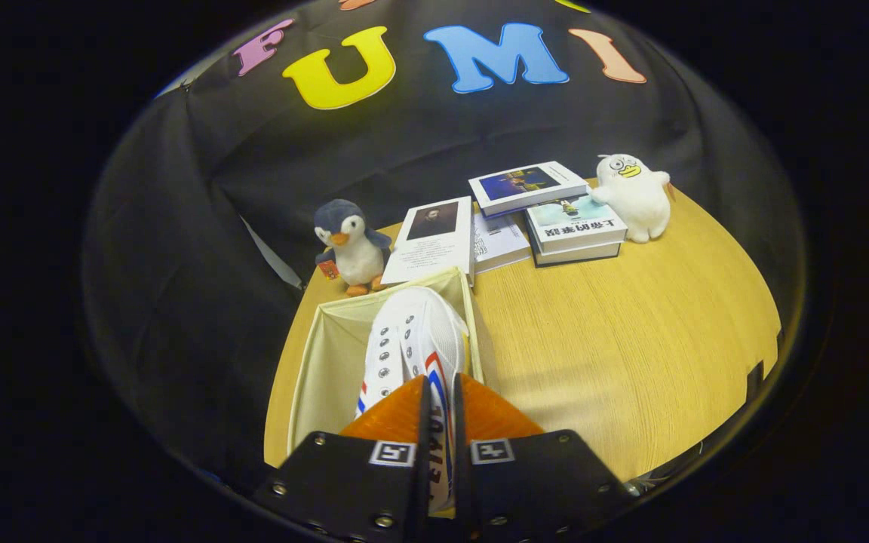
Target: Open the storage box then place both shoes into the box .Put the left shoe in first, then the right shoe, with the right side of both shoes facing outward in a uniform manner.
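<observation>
The gripper (440,392) is closed on a white shoe (416,343), both fingers pinching the thin upper edge near the heel, w/ the toe pointing away toward the books. The shoe hangs over the open storage box (329,339), on its right half, close to the right wall. The box stands at the near-left part of the round wooden table (631,332), w/ its flap (434,237) leaning back behind it.

I judge the step as lowering this shoe into the box; I cannot tell if it is the left or right shoe, or if another one is already inside, b/c the box floor under it is hidden.

To do it well:
- Keep the pinch firm until the sole rests on the box floor; the canvas edge is thin and may slip.
- Go down straight, so the toe does not catch the fabric wall, which looks soft and can fold in.
- Keep the striped side turned outward, as the task asks.
- Leave room at the left side for a 2nd shoe.
- Open the fingers only when the shoe is settled, then lift straight up.

The penguin toy (351,245) stands just beyond the box, so avoid pushing fwd.
</observation>
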### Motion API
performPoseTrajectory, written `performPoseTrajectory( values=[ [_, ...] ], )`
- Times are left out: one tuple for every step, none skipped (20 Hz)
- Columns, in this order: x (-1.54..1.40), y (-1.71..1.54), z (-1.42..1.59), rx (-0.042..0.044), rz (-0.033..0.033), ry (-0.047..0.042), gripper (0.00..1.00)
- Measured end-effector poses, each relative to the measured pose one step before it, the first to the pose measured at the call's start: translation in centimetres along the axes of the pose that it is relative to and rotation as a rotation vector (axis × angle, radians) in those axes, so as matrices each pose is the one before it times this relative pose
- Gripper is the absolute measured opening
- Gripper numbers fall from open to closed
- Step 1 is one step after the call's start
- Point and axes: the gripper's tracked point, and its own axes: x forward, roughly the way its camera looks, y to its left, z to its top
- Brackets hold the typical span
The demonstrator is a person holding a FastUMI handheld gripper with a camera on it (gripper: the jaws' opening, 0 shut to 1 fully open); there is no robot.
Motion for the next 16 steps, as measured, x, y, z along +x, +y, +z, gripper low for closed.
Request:
performPoseTrajectory(
  values=[
    [-0.506, 0.565, 1.003, 0.00113, 0.01823, -0.02464, 0.26],
    [-0.254, 0.074, 0.762, -0.01285, 0.00464, -0.02234, 0.54],
    [-0.497, -0.152, 0.651, -0.02162, 0.00176, -0.01443, 0.69],
    [-0.652, -0.131, 0.707, -0.02746, 0.00209, -0.0143, 1.0],
    [-0.207, -0.194, 0.461, -0.02858, 0.00188, -0.01836, 0.99],
    [-0.62, -0.281, 0.639, -0.02901, -0.00068, -0.02025, 0.99],
    [-0.808, -0.485, 0.521, -0.02933, -0.00196, -0.01875, 0.99],
    [-0.828, -0.488, 0.665, -0.02792, -0.00214, -0.02103, 0.99],
    [-0.845, -0.583, 0.796, -0.02325, -0.00494, -0.0263, 0.99],
    [-0.893, -0.768, 0.838, -0.01692, -0.00814, -0.02648, 0.99],
    [-0.901, -0.815, 0.835, -0.00976, -0.00673, -0.02578, 0.99],
    [-0.834, -0.838, 0.885, -0.00245, -0.00531, -0.02311, 0.99],
    [-0.745, -0.798, 0.791, 0.00152, -0.00325, -0.02226, 0.99],
    [-0.825, -0.888, 0.84, 0.00311, -0.00758, -0.02188, 0.99],
    [-0.409, -0.915, 0.664, 0.00316, -0.00702, -0.02082, 0.99],
    [-0.649, -1.039, 0.799, 0.00165, -0.00662, -0.02007, 0.99]
  ],
)
